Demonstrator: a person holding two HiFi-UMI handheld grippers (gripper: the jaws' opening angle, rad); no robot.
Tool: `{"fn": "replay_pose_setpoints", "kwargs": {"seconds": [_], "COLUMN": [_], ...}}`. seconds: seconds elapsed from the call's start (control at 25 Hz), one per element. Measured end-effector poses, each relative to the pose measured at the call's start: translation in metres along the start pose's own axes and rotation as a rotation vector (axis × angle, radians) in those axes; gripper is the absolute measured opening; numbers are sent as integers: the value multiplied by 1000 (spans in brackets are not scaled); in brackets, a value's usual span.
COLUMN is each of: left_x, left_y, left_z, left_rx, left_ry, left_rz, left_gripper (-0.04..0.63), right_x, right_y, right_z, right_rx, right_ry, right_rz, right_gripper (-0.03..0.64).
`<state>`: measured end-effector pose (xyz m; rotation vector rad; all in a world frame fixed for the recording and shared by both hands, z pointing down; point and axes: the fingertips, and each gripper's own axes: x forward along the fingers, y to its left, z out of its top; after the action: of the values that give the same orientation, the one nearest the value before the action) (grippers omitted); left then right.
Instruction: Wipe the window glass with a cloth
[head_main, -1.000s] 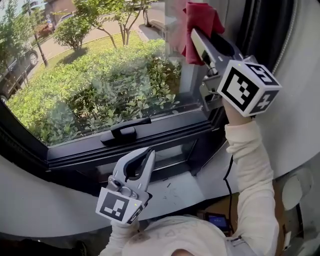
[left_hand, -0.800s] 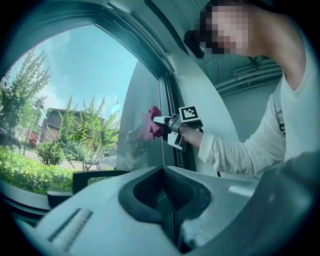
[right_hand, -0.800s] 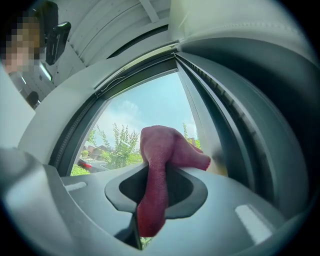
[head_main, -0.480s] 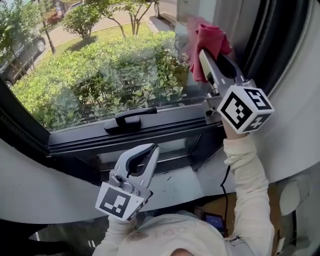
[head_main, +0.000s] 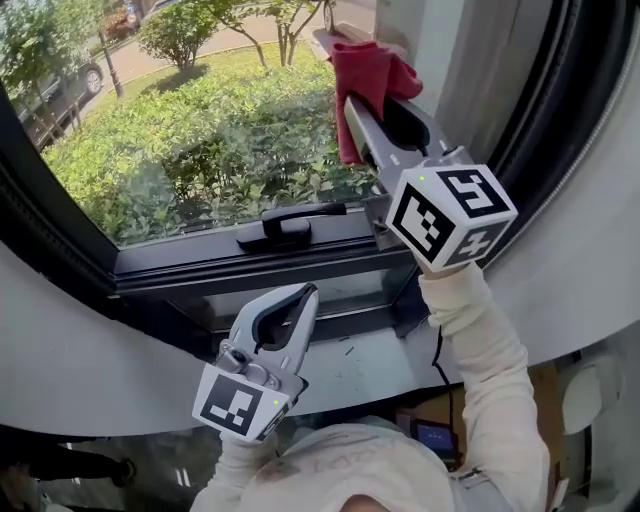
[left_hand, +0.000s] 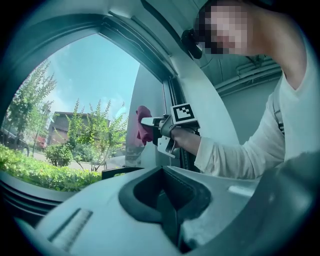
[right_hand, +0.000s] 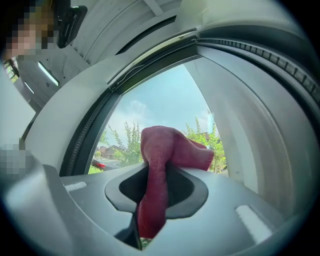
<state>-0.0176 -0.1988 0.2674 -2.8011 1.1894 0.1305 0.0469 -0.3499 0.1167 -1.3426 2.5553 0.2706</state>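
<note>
My right gripper (head_main: 360, 100) is raised against the window glass (head_main: 190, 140), shut on a red cloth (head_main: 365, 75) that bunches over its tips at the pane's upper right. In the right gripper view the red cloth (right_hand: 160, 165) hangs down between the closed jaws. The left gripper view shows the cloth (left_hand: 143, 125) and the right gripper (left_hand: 150, 122) from the side, at the glass. My left gripper (head_main: 298, 300) is held low below the sill, shut and holding nothing, pointing up at the frame.
A black window handle (head_main: 290, 225) sits on the lower frame (head_main: 250, 265). A dark rubber seal and white wall (head_main: 570, 200) run along the right. Hedges and a parked car (head_main: 60, 90) lie outside. A cardboard box (head_main: 450, 420) is below.
The right gripper with the red cloth has slid leftward across the glass. The head view has shifted. The left gripper stays low and shut.
</note>
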Motion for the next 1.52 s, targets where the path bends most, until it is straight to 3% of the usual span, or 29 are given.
{"fn": "replay_pose_setpoints", "kwargs": {"seconds": [0.56, 0.76, 1.16, 1.52], "left_x": [-62, -71, -63, -33], "left_y": [44, 49, 42, 19], "left_z": [7, 5, -1, 0], "left_rx": [-6, -9, -19, -12], "left_ry": [-27, -26, -10, -10], "left_rz": [69, 77, 71, 24], "left_gripper": [0, 0, 0, 0], "right_x": [64, 73, 57, 23], "right_y": [119, 140, 139, 71], "right_z": [-4, -9, -59, -52], "right_rx": [-4, 1, 1, -12], "right_ry": [11, 17, 97, 97], "right_rz": [137, 176, 189, 109], "right_gripper": [101, 101, 103, 103]}}
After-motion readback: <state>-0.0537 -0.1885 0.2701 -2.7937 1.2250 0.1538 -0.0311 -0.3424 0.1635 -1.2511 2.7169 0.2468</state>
